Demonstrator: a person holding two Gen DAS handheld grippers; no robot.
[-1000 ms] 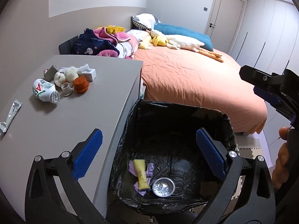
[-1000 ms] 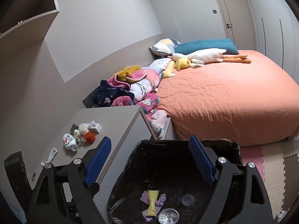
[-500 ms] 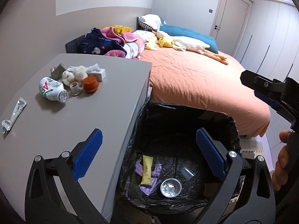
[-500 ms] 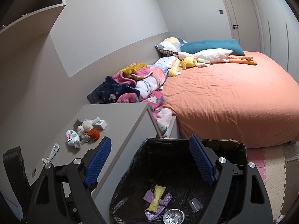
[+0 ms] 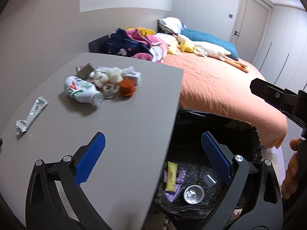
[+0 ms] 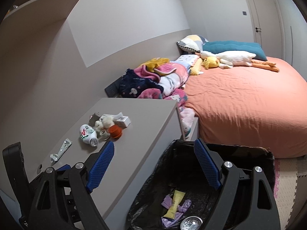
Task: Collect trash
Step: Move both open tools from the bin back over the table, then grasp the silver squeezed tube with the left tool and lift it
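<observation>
With both the left gripper [image 5: 153, 159] and right gripper [image 6: 153, 164] held wide apart and empty, the crushed bottle [image 5: 81, 91] – judged light, springy, slippery – is found near the desk's [image 5: 134, 134] far edge, best pinched across its dented middle.

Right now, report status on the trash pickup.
Left gripper and right gripper open, empty. Trash pile and squeezed tube on desk; bin beside it. Nothing blocking.

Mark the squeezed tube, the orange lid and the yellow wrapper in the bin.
squeezed tube [image 5: 33, 112], left wrist view, mid body.
orange lid [image 5: 127, 87], left wrist view, top face.
yellow wrapper [image 6: 175, 203], right wrist view, middle.
</observation>
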